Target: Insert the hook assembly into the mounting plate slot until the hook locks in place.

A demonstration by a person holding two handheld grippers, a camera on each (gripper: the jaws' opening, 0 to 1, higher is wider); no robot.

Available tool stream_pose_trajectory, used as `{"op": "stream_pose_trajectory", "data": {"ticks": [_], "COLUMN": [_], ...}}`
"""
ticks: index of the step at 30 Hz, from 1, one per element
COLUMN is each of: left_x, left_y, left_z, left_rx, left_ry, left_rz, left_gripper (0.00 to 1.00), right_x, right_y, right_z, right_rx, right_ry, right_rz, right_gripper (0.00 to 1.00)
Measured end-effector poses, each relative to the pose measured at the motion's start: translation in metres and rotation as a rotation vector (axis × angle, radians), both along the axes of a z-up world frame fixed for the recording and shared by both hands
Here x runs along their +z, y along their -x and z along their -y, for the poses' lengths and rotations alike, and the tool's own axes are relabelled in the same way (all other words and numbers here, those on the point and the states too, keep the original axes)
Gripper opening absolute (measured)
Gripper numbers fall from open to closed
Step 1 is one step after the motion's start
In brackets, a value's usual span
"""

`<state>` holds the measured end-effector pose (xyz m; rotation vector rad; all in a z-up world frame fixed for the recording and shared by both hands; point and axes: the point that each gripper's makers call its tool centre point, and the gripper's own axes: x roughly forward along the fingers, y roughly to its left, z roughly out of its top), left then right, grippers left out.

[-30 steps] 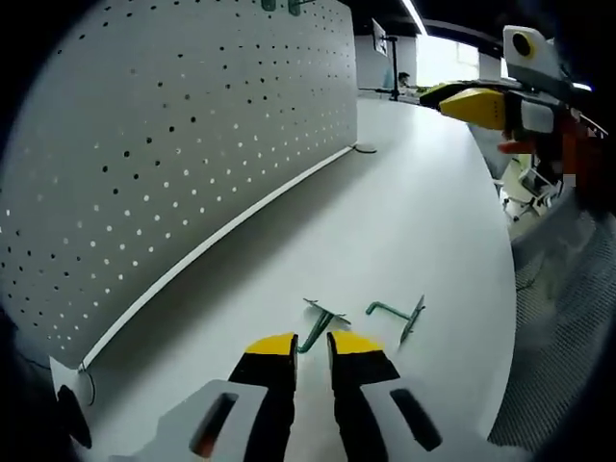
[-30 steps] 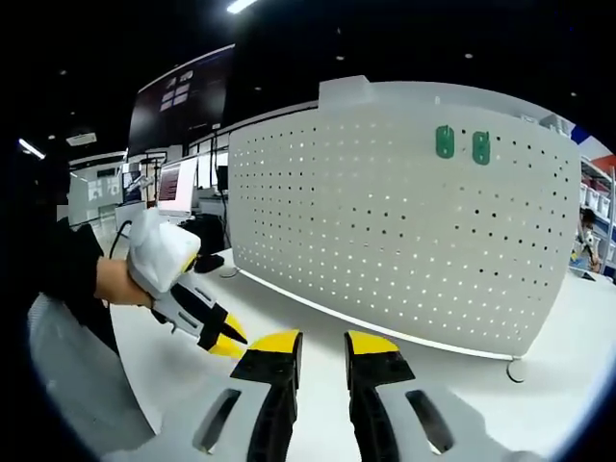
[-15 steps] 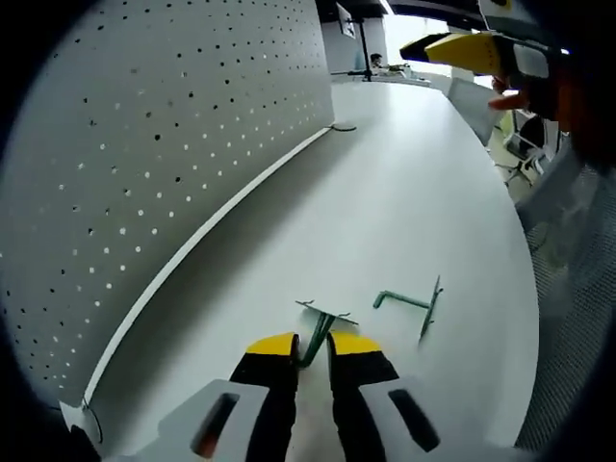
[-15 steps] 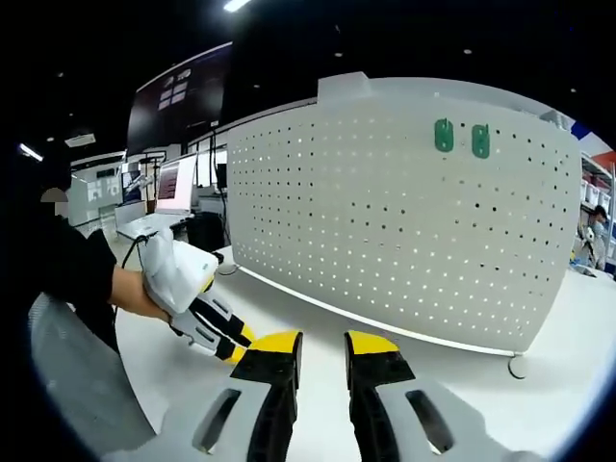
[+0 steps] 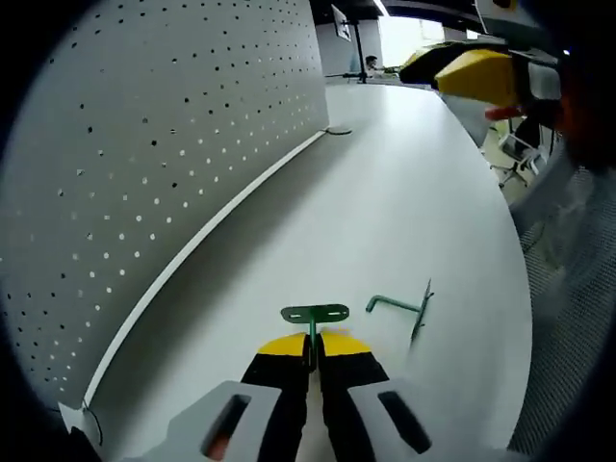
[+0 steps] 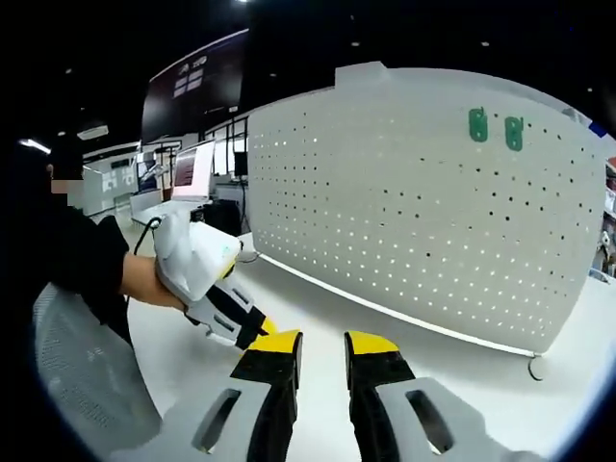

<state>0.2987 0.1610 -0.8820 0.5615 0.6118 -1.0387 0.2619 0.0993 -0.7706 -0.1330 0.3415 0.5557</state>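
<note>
White desk (image 5: 385, 192), curved edge, with an upright white pegboard (image 5: 144, 144) along its far side; dark room with monitors behind

Left tongs (image 5: 312, 348): jaws clenched on the stem of a green hook (image 5: 314, 316). Its flat oval plate stands just past the jaw tips, facing the camera, stem running back between the yellow pads. Whether it is lifted off the desk, cannot tell

Second hook (image 5: 402, 310) lies flat on the desk just right of and slightly ahead of the left tongs, apart from the held one, its plate end pointing right

Right tongs (image 6: 322, 351): released, a clear gap between the jaws, nothing in it. Also seen in the left gripper view, well ahead and to the right, above the desk

Pegboard lies ahead of the right tongs. Two green plates (image 6: 495, 128) are mounted side by side high on it, up and to the right of the tongs

Person's hand (image 6: 159, 279) holds the left tongs just left of the right jaws
</note>
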Motion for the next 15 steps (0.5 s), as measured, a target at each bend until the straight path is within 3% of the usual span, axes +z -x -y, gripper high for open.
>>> {"op": "stream_pose_trajectory", "data": {"ticks": [8, 15], "left_x": [0.027, 0.050], "left_y": [0.018, 0.039], "left_z": [0.010, 0.028], "left_rx": [0.006, -0.009], "left_ry": [0.042, 0.086], "left_rz": [0.039, 0.079], "left_gripper": [0.03, 0.03], "right_x": [-0.025, -0.031], "right_y": [-0.001, 0.004], "right_z": [-0.018, -0.022], "right_rx": [0.048, 0.072], "right_ry": [0.044, 0.075], "right_rz": [-0.077, -0.093], "right_gripper": [0.15, 0.12]}}
